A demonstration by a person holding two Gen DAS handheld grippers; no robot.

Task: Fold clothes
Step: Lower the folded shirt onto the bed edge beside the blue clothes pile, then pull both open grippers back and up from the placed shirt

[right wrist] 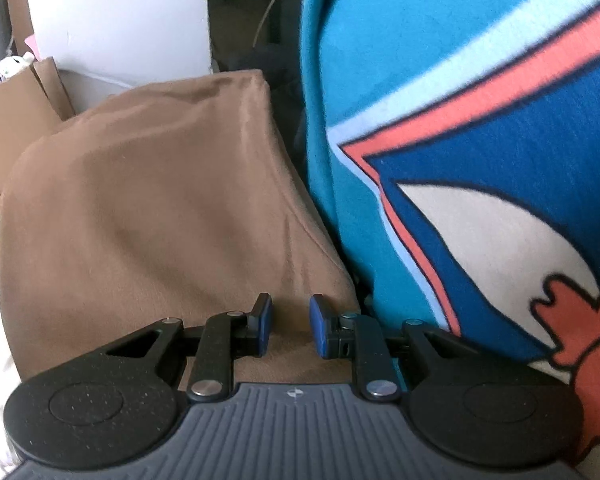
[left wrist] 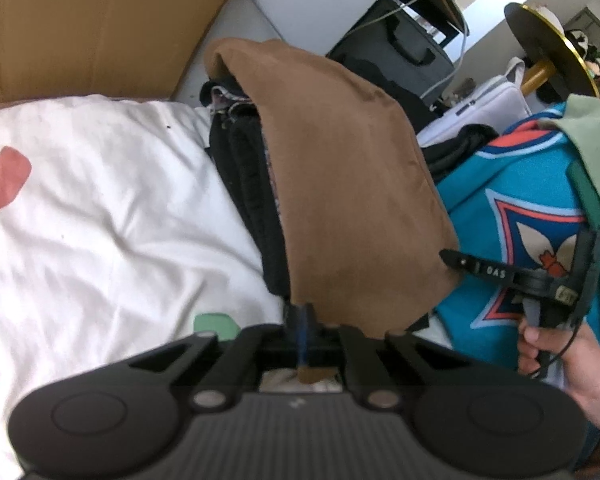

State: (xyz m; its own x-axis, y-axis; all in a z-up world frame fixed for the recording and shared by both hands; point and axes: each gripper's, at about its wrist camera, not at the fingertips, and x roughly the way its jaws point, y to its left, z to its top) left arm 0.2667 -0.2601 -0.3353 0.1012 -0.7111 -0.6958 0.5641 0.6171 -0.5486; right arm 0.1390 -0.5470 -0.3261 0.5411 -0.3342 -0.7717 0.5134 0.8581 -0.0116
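A soft brown cloth garment [left wrist: 340, 184] is seen draped over a stack of dark folded clothes [left wrist: 248, 184], which serves here as the landmark. The near edge of the brown garment is pinched between the blue-padded fingers of the left gripper [left wrist: 302, 320], which are pressed together on the fabric just in front of the stack. The right gripper [right wrist: 290, 322] is held with its fingers spread and nothing between them, poised over the near right corner of the brown garment; in the left wrist view it is seen gripped by a hand [left wrist: 556, 356] to the right of the stack. A rumpled white sheet with a red patch [left wrist: 92, 208] lies to the left of the stack, and a teal printed fabric with a blue and coral emblem [right wrist: 480, 152] is bunched just to its right, touching the brown garment's edge.

Whether the brown garment is being laid on as a finished fold or lifted off cannot be settled from this moment. Several risks are judged likely: the stack below may be dragged askew if the pinched edge is pulled sideways; the fold may be loosened if only one corner is held; and the teal fabric may be caught by the spread fingers, being so close.
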